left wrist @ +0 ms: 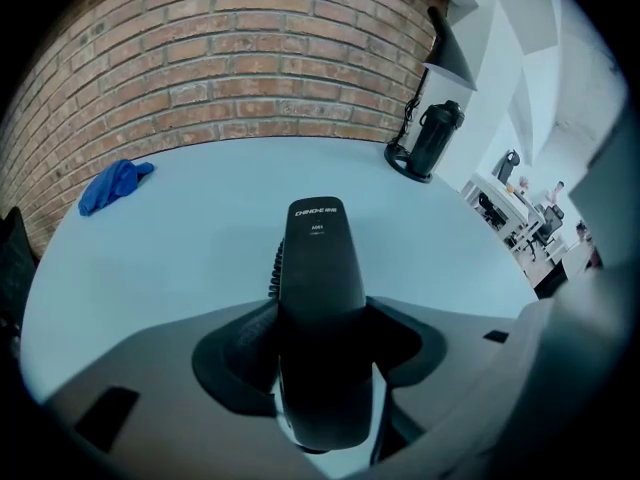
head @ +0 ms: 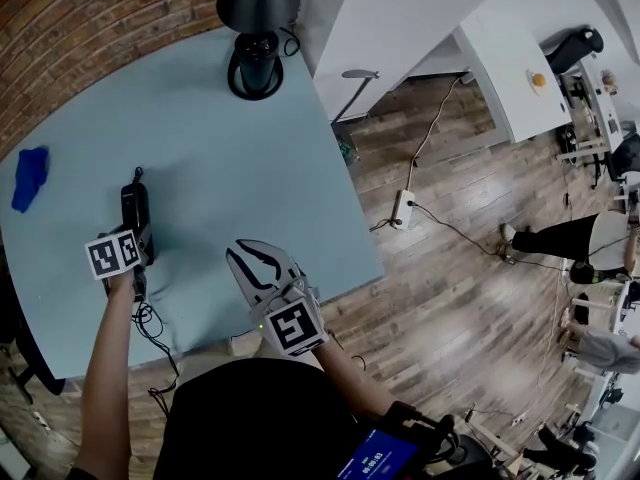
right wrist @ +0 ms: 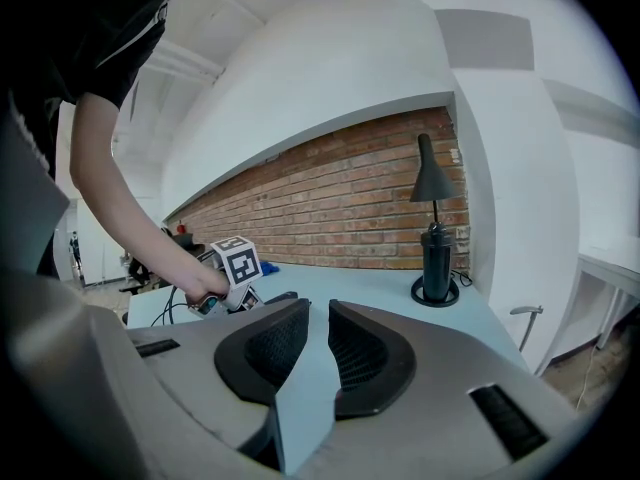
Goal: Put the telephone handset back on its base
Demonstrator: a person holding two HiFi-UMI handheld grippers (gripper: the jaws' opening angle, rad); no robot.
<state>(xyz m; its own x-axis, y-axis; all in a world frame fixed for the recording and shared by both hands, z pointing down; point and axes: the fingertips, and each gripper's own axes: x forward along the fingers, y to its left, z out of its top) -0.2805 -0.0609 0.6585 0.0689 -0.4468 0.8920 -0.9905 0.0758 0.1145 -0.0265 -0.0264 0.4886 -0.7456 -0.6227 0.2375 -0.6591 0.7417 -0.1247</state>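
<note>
A black telephone handset [left wrist: 318, 258] sticks out forward between the jaws of my left gripper [left wrist: 322, 330], which is shut on its lower half. Its coiled cord [left wrist: 275, 268] shows just to its left. In the head view the handset [head: 134, 208] lies lengthwise over the left part of the light blue table [head: 230, 158], with the left gripper [head: 137, 232] on its near end. I cannot tell whether a base lies under it. My right gripper [head: 252, 264] hovers over the table's near edge, a little open, with nothing between its pads [right wrist: 360, 346].
A black desk lamp [head: 257, 30] stands at the table's far right corner. A blue cloth [head: 29, 178] lies at the far left, near the brick wall [left wrist: 230, 68]. Black cables [head: 152, 333] hang off the near edge. Wooden floor with cables lies to the right.
</note>
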